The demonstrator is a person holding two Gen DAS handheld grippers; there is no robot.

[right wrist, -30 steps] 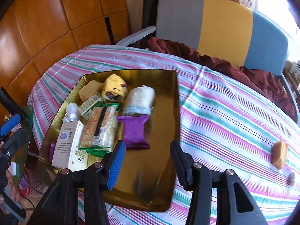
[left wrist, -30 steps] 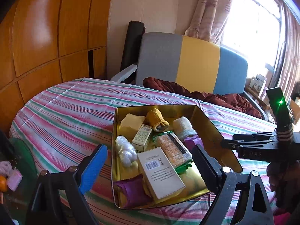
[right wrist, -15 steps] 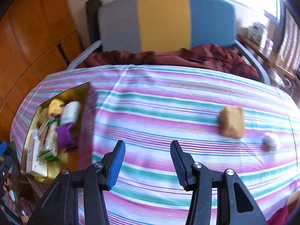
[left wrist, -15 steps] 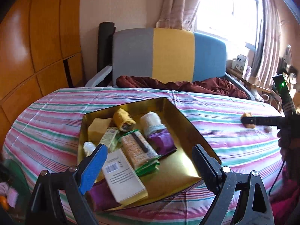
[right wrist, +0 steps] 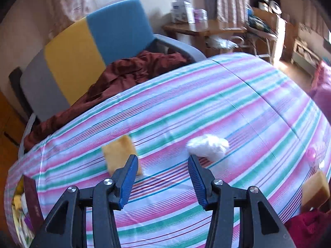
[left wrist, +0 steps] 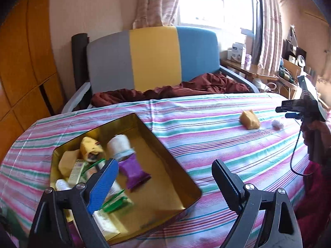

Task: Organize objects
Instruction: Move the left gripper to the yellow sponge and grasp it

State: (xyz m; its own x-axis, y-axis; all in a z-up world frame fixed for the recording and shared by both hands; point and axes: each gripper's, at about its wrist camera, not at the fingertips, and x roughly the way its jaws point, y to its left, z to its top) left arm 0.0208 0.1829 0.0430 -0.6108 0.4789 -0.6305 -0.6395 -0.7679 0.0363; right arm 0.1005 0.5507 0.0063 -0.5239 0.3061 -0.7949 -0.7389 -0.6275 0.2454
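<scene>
Progress looked well past halfway to me, judging by how full the gold tin [left wrist: 175, 165] was. It sat on the striped counter [left wrist: 206, 136] and held a purple packet [left wrist: 134, 171], a white roll [left wrist: 121, 146], a yellow knitted piece [left wrist: 90, 147], a small carton [left wrist: 77, 170] and a few other packets that my left gripper [left wrist: 163, 184] partly hid. That gripper hung above the tin's near edge, its fingers spread wide with nothing between them.

What remained lay loose on the cloth, well apart from the tin. I counted a yellow sponge block [right wrist: 121, 155], a white cotton wad [right wrist: 208, 146] near it, and a second yellow block [right wrist: 315, 190] at the right edge of the right wrist view. That last one was blurred, and I could not tell whether it rested on the counter or beyond its edge. A small pale thing near that edge was too smeared to name.

My right gripper [right wrist: 163, 177] pointed down at the cloth, between the sponge block and the cotton wad, short of both. Its fingers stood at a moderate gap and gripped nothing.

I judged at least two, perhaps three, pieces were still to be carried across and dropped in. The bare right half of the tin's floor had room for them.
</scene>
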